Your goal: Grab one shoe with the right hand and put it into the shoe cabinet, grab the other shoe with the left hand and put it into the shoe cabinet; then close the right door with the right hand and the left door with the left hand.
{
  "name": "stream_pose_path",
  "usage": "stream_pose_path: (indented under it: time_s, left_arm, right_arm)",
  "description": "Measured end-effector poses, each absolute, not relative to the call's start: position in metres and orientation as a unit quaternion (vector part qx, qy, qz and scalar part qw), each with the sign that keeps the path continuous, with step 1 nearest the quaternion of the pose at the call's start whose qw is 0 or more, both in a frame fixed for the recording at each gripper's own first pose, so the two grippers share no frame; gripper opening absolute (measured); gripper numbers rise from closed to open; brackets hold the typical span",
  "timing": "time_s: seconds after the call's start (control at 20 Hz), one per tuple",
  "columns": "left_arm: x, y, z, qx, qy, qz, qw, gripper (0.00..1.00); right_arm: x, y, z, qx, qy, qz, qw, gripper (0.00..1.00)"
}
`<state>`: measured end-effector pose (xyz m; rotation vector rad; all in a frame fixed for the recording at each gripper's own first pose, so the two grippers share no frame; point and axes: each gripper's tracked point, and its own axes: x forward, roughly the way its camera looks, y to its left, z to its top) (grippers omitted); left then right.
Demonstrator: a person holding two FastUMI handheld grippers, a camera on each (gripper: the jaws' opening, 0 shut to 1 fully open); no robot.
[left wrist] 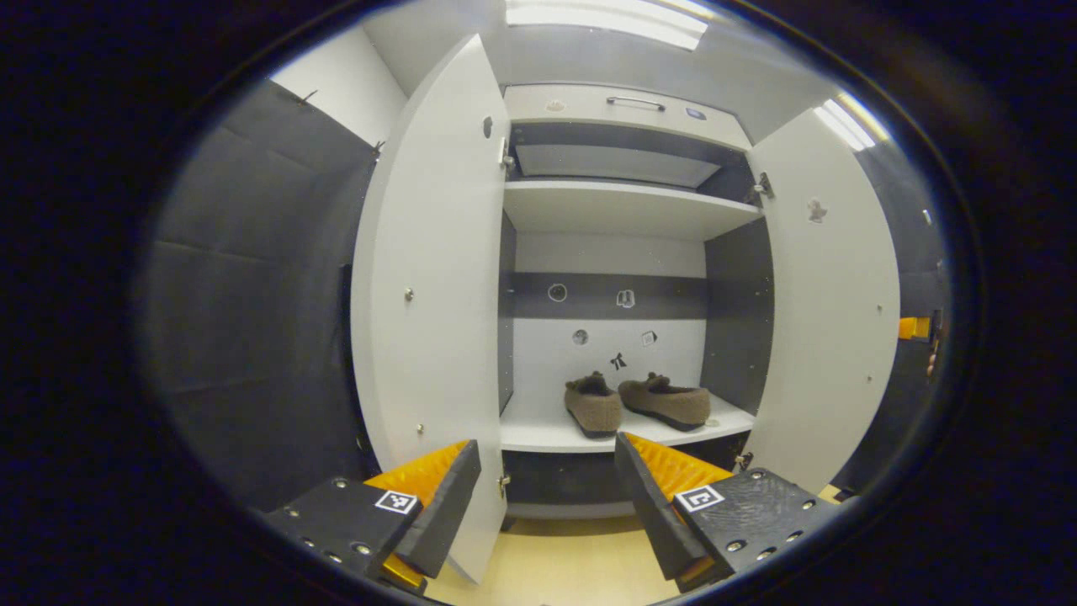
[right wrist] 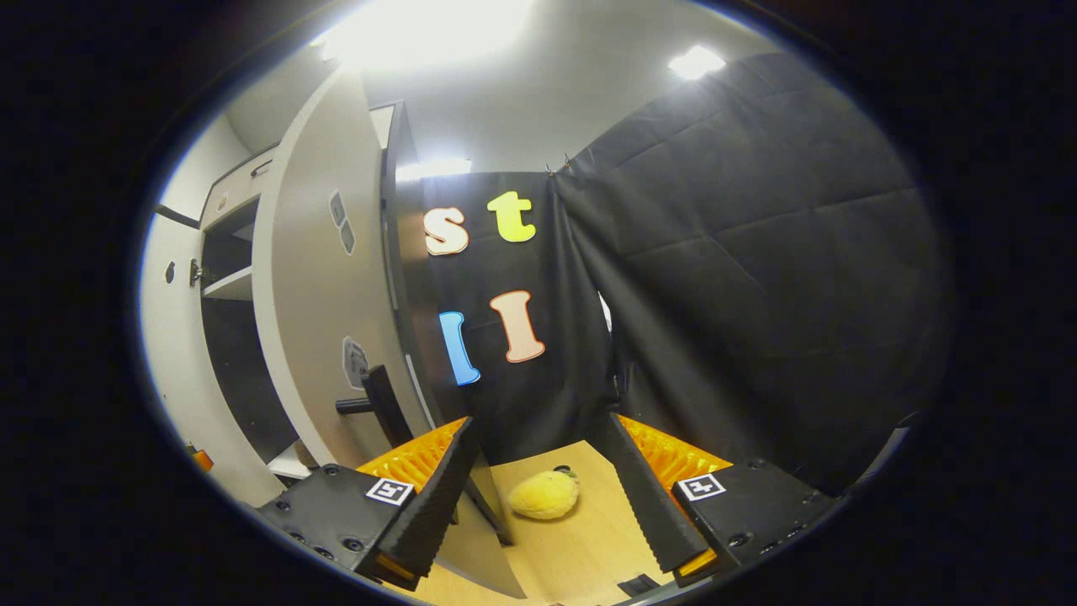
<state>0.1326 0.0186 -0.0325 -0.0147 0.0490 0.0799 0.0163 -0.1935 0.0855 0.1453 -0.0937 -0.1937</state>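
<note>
Both shoes (left wrist: 635, 404) sit low-centre on the cabinet's bottom shelf (left wrist: 538, 436). Your right claw (right wrist: 538, 497) and left claw (left wrist: 547, 497) are spread, empty. The right door (right wrist: 315, 286) seems just beside the right claw; swing carelessly and it may glance off the edge.

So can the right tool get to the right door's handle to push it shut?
Probably yes. The right tool is open and empty, and the right door with its dark handle stands just to its left, with nothing between them.
</note>
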Motion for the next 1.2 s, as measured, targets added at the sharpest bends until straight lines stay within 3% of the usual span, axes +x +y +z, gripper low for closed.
stream_pose_path:
  time_s: [0.1, 0.2, 0.25, 0.35, 0.6, 0.95, 1.2]
  left_arm:
    - [0.134, 0.011, -0.036, -0.009, 0.026, 0.023, 0.999, 0.94]
    - [0.134, 0.005, -0.041, -0.011, 0.029, 0.011, 0.999, 0.94]
    - [0.134, 0.001, -0.044, -0.011, 0.032, 0.005, 0.999, 1.00]
    - [0.132, -0.002, -0.048, -0.008, 0.035, -0.003, 0.999, 0.94]
    - [0.132, -0.004, -0.057, -0.006, 0.048, -0.015, 0.999, 0.94]
    - [0.132, 0.001, -0.054, -0.005, 0.044, -0.013, 0.999, 0.94]
    - [0.126, 0.011, -0.056, -0.013, 0.045, -0.005, 0.999, 0.94]
  right_arm:
    - [0.018, -0.182, 0.087, 0.069, -0.041, -0.091, 0.993, 0.98]
    - [0.018, -0.182, 0.090, 0.060, -0.036, -0.105, 0.992, 0.96]
    - [0.017, -0.181, 0.090, 0.055, -0.037, -0.106, 0.992, 0.97]
    - [0.018, -0.176, 0.090, 0.054, -0.036, -0.099, 0.993, 0.98]
    - [0.015, -0.164, 0.088, 0.069, -0.045, -0.103, 0.991, 0.98]
    - [0.015, -0.120, 0.082, 0.095, -0.044, -0.051, 0.993, 0.98]
    - [0.026, -0.067, 0.075, 0.135, -0.026, 0.024, 0.990, 0.98]
